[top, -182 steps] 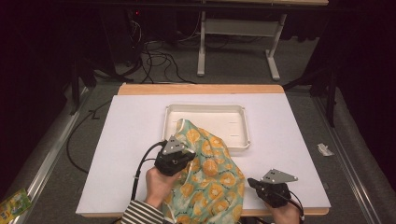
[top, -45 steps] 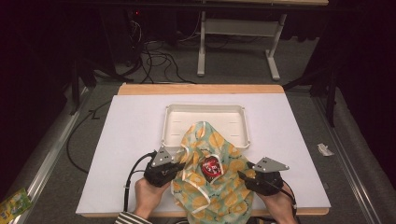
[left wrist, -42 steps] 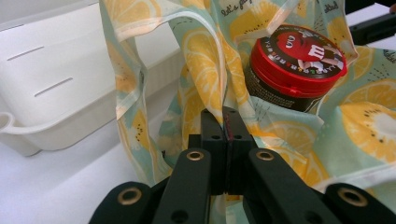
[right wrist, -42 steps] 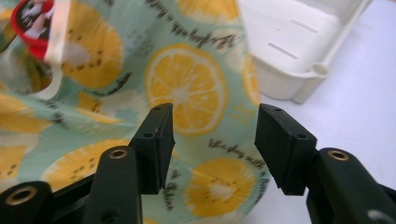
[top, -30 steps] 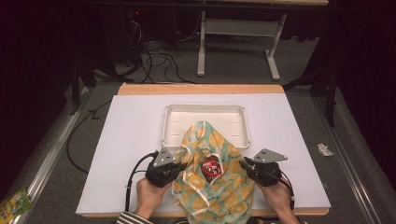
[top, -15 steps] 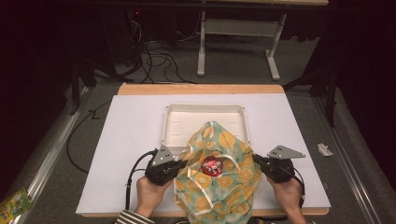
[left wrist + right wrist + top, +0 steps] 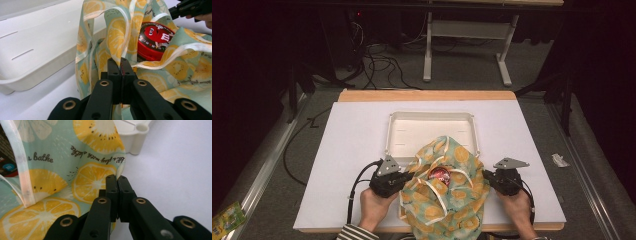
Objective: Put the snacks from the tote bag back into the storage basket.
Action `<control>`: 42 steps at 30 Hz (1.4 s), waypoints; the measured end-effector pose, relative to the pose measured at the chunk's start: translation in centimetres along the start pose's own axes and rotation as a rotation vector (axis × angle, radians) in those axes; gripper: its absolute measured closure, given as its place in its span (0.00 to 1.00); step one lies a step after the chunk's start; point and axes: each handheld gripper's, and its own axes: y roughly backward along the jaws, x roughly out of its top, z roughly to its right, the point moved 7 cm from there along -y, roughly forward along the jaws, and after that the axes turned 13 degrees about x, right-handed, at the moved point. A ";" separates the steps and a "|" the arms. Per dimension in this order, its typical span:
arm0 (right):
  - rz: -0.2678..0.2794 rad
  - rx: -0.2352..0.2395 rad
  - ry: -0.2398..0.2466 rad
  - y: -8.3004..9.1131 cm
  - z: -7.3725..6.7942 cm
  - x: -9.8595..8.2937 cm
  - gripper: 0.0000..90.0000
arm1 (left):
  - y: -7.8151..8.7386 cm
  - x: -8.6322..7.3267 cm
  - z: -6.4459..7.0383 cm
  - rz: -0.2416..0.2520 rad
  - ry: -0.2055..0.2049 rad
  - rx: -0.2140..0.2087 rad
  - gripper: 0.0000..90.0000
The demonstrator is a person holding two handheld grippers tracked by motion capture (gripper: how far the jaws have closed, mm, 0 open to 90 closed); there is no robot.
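Note:
A pale green fabric bag [image 7: 447, 192] printed with lemon slices lies on the white table near the front edge, its mouth held apart. My left gripper [image 7: 404, 178] is shut on the bag's left edge [image 7: 110, 50], and my right gripper [image 7: 486, 176] is shut on its right edge [image 7: 95, 177]. Inside the opening sits a red round candy tin [image 7: 440, 174], seen close up in the left gripper view [image 7: 152, 41]. White ribbon handles [image 7: 447, 197] drape across the cloth. The bag's far end overlaps the white tray [image 7: 409, 132].
The empty white tray [image 7: 35, 42] stands behind the bag at the table's middle. A wooden strip [image 7: 427, 95] borders the table's far edge. Cables and a desk frame [image 7: 467, 45] lie on the floor beyond. A scrap of paper [image 7: 558, 160] lies on the floor at the right.
The two grippers have pulled apart, the right one moving right, so the bag's mouth has widened and the red tin inside shows more plainly. The bag was bunched up under the left hand earlier.

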 end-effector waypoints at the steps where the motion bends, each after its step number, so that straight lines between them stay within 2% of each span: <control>1: -0.004 -0.001 0.000 -0.1 0.0 0.0 0.98 | 0.0 0.0 0.0 0.002 0.003 -0.002 1.00; 5: 0.023 -0.007 0.003 0.3 -0.3 0.3 0.91 | 0.0 0.0 0.1 0.002 -0.001 -0.004 1.00; 7: 0.062 0.001 0.011 1.1 -0.8 0.7 0.87 | 0.1 0.0 0.1 0.004 0.000 -0.004 1.00; 10: 0.103 -0.006 0.039 2.4 -1.7 1.4 0.84 | 0.1 0.1 0.1 0.006 0.000 -0.006 1.00; 13: 0.120 -0.017 0.079 3.4 -2.7 1.9 0.82 | 0.1 0.1 0.2 0.008 0.001 -0.008 1.00; 17: 0.140 -0.004 0.115 4.1 -4.4 2.4 0.82 | 0.1 0.1 0.2 0.010 0.000 -0.009 1.00; 21: 0.144 0.021 0.149 4.1 -5.9 2.7 0.80 | 0.2 0.2 0.2 0.012 0.002 -0.008 1.00; 25: 0.139 0.047 0.146 3.6 -6.9 2.9 0.78 | 0.3 0.2 0.2 0.015 0.004 -0.006 1.00; 30: 0.140 0.062 0.152 2.9 -7.7 3.1 0.72 | 0.2 0.2 0.2 0.017 0.005 -0.007 1.00; 33: 0.117 0.069 0.150 2.4 -7.9 3.1 0.67 | 0.2 0.2 0.2 0.019 0.006 -0.008 1.00; 37: 0.098 0.040 0.149 1.5 -7.4 3.2 0.71 | 0.2 0.2 0.2 0.020 0.007 -0.009 1.00; 39: 0.082 0.038 0.132 1.2 -7.0 3.2 0.81 | 0.2 0.2 0.2 0.020 0.007 -0.009 1.00; 42: 0.071 0.039 0.138 1.0 -6.8 3.4 0.94 | 0.3 0.2 0.2 0.019 0.006 -0.009 1.00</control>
